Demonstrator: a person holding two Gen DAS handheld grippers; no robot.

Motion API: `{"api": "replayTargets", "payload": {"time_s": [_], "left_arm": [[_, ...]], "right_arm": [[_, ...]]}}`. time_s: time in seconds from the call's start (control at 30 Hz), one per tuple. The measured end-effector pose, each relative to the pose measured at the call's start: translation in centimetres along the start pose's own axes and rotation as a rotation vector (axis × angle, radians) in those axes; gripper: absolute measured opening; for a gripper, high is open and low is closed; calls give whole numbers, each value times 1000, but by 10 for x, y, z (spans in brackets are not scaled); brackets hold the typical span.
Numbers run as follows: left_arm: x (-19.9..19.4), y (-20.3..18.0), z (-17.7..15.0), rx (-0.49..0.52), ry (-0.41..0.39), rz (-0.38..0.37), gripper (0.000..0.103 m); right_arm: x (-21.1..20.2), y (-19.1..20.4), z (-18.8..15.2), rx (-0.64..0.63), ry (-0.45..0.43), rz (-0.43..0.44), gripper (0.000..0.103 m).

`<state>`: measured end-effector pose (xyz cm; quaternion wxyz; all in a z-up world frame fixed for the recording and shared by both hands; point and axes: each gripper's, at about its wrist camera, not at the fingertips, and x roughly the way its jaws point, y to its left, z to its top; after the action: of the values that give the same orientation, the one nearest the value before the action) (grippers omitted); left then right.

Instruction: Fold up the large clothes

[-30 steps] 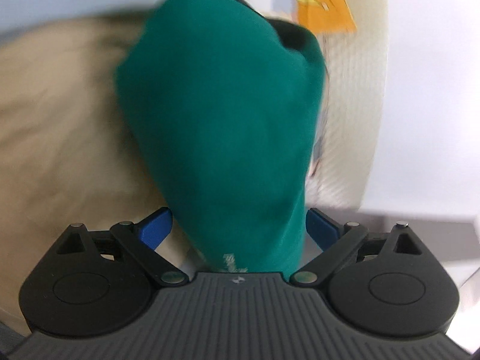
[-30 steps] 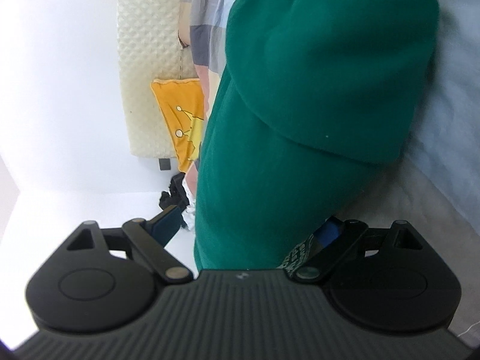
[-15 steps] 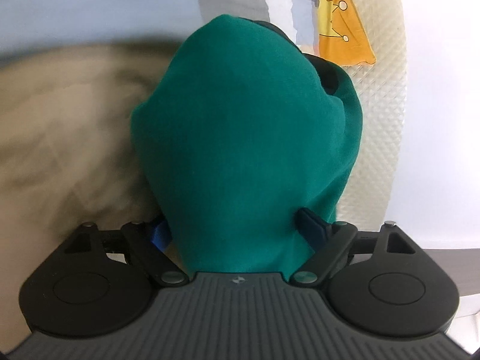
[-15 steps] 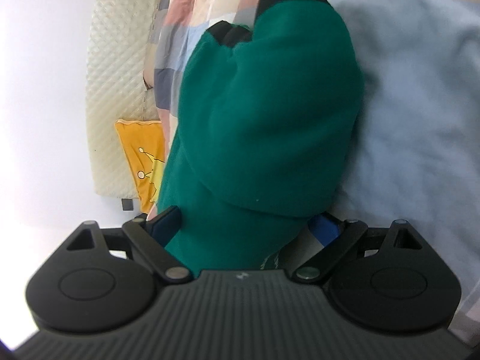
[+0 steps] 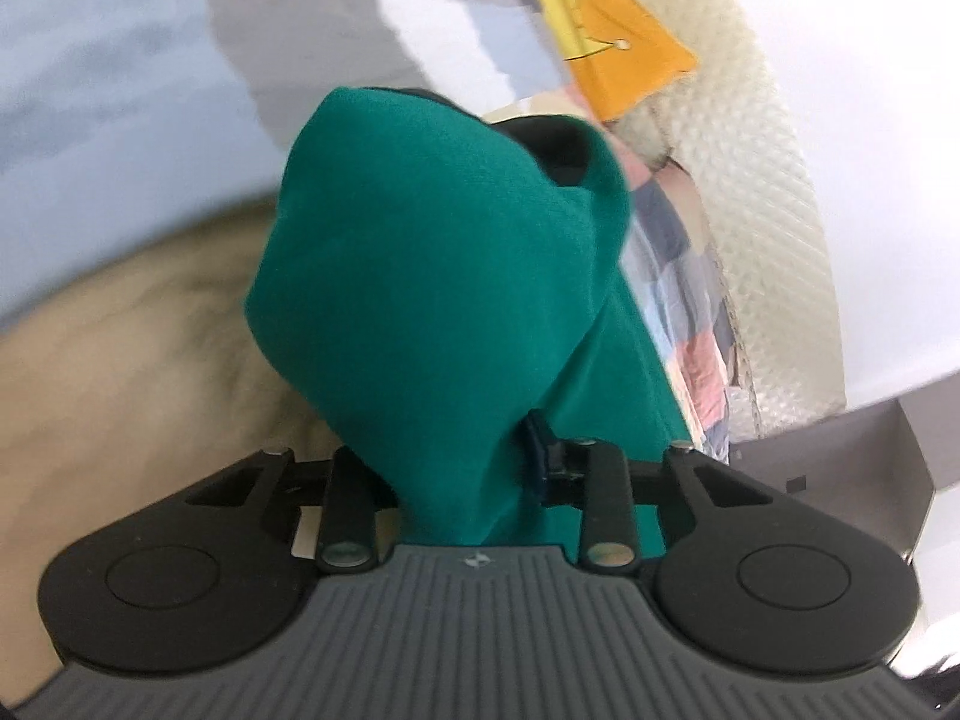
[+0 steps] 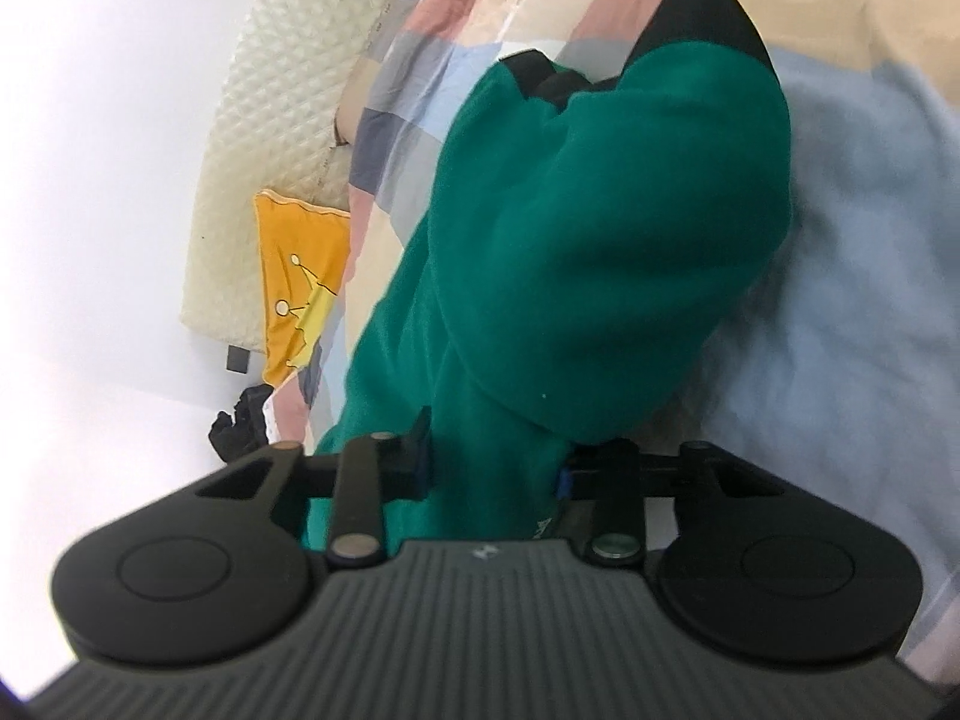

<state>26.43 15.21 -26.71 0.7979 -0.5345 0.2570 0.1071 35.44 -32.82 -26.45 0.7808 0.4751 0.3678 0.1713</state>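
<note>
Both the left gripper [image 5: 456, 462] and right gripper [image 6: 495, 462] are closing on the soft, floppy green sweater [image 5: 432, 300]; bunched edges grip best.

— What does the garment look like?

— The green garment [image 5: 432, 300] is a thick, deep teal-green fabric with black trim [image 6: 702, 12] at its far ends, bunched into rounded folds rather than lying flat.

— How does it sit?

— It stretches away from both cameras over the bed. In the left wrist view it humps up in one bulky fold, with a dark opening near the top. In the right wrist view [image 6: 600, 252] one thick fold drapes over a narrower length beneath it.
</note>
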Motion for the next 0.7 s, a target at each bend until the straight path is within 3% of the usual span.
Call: {"api": "replayTargets", "payload": {"time_s": [0.1,0.33,0.7], "left_arm": [[-2,-20,6,77,-10,14,34],[-67,-55,-9,206,-56,-17,33],[-177,-27,-55,175,-8,-35,34]], "right_arm": [[-9,7,0,-35,-16,-7,35],[-45,30,3,-95,-12,13,35],[-122,50,-11,-193,79,-15,35]]}}
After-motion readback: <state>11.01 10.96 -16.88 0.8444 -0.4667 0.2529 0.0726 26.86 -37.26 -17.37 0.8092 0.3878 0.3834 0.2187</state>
